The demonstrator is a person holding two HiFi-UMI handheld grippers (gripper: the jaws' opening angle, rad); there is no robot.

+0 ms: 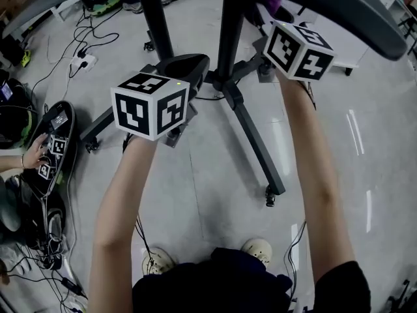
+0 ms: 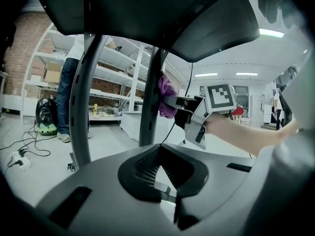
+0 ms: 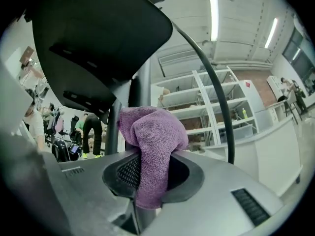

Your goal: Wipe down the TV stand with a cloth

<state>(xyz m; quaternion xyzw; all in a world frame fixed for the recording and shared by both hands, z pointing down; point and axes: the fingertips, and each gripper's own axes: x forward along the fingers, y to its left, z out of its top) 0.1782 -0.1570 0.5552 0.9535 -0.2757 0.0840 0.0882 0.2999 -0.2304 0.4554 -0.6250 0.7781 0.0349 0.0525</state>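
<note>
Far to the left of the TV stand (image 1: 229,38), another person's hand (image 1: 32,152) rests on a black bag lying on the floor (image 1: 195,194), with loose cables (image 1: 98,41) and a power strip (image 1: 85,60) just beyond it. Closer in, the left gripper (image 1: 189,67) is held at the stand's left post, low down, near where the legs spread out. In the left gripper view its fingers (image 2: 147,166) are pressed together with nothing between them, and they point at the two dark posts from the side. The stand's black leg (image 1: 257,145) runs out across the pale floor towards the holder's shoes (image 1: 260,250). On the right side of the stand, the right gripper (image 3: 147,181) is raised against the right post. Its fingers are clamped on a purple cloth (image 3: 152,136), which bunches up above them. The left gripper view shows that cloth (image 2: 166,97) touching the right post, partway up, under the dark screen overhead
</note>
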